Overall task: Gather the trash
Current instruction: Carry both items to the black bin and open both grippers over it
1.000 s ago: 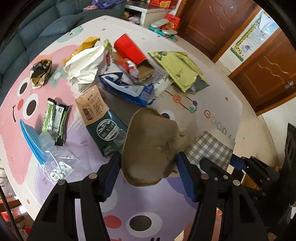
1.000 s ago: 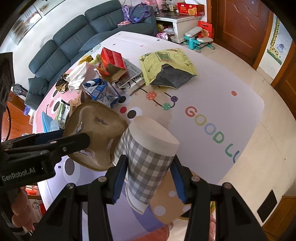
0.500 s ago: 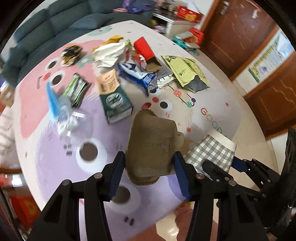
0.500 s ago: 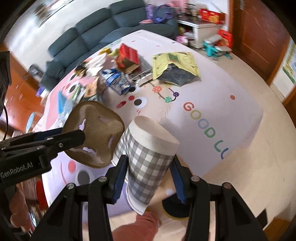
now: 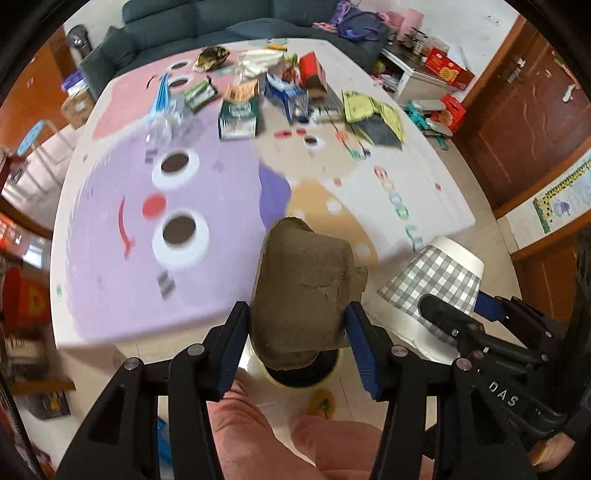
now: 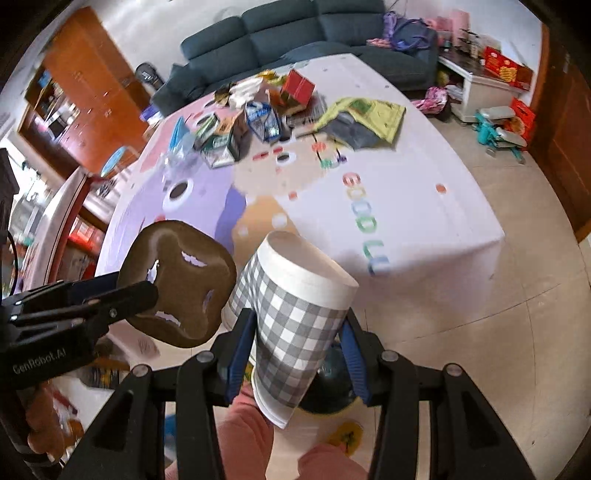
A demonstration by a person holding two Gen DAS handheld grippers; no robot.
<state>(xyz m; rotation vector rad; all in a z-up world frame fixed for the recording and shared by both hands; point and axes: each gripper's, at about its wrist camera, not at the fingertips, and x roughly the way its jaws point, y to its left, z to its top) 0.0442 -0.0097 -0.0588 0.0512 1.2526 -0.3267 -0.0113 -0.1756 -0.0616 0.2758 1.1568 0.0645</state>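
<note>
My left gripper is shut on a brown moulded-pulp tray, held just past the near edge of the play mat. Beside it on the right, my right gripper is shut on a grey-and-white checked paper cup, tilted with its wide mouth pointing away. A round bin with a dark liner stands on the floor right beneath the pulp tray and is mostly hidden by it. In the right wrist view that bin shows below the cup, and the pulp tray hangs at the left.
More litter lies at the far end of the cartoon mat: a green packet, a blue packet, a red box, a yellow-green bag. A dark sofa stands behind. The person's pink-clad knees are below the grippers.
Both grippers have drawn back from the litter pile to the mat's near edge and rolled, still gripping tray and cup. The floor and the bin have come into view beneath them.
</note>
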